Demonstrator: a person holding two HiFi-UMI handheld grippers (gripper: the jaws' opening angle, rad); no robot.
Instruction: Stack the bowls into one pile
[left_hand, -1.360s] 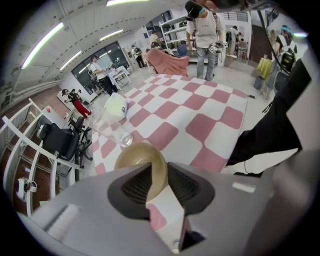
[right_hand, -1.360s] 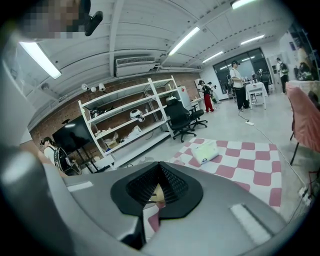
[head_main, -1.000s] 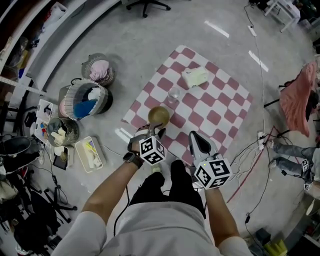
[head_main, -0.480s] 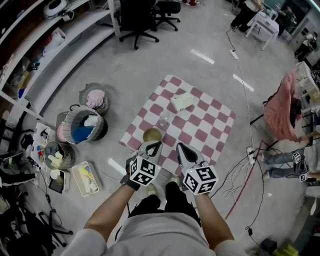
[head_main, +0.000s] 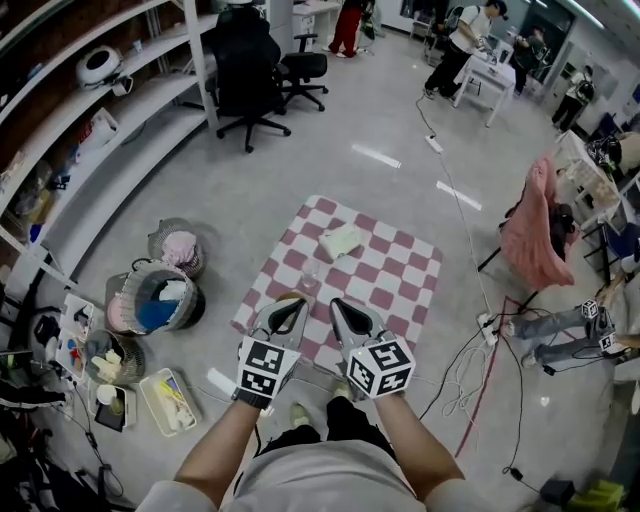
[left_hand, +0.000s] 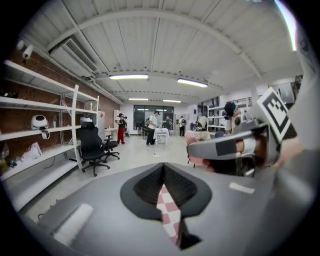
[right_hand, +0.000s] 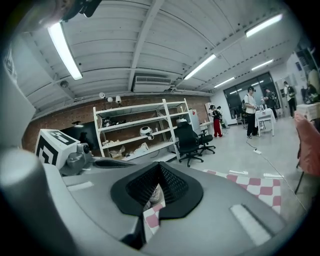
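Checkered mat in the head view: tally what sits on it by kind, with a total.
On the checkered mat:
Olive bowl, partly hidden behind the left tongs: 1
Clear glass: 1
Pale green cloth-like bundle, kind unclear: 1
Total: 3

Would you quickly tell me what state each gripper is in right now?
The left gripper is shut, with nothing between its jaws.
The right gripper is shut, with nothing between its jaws.
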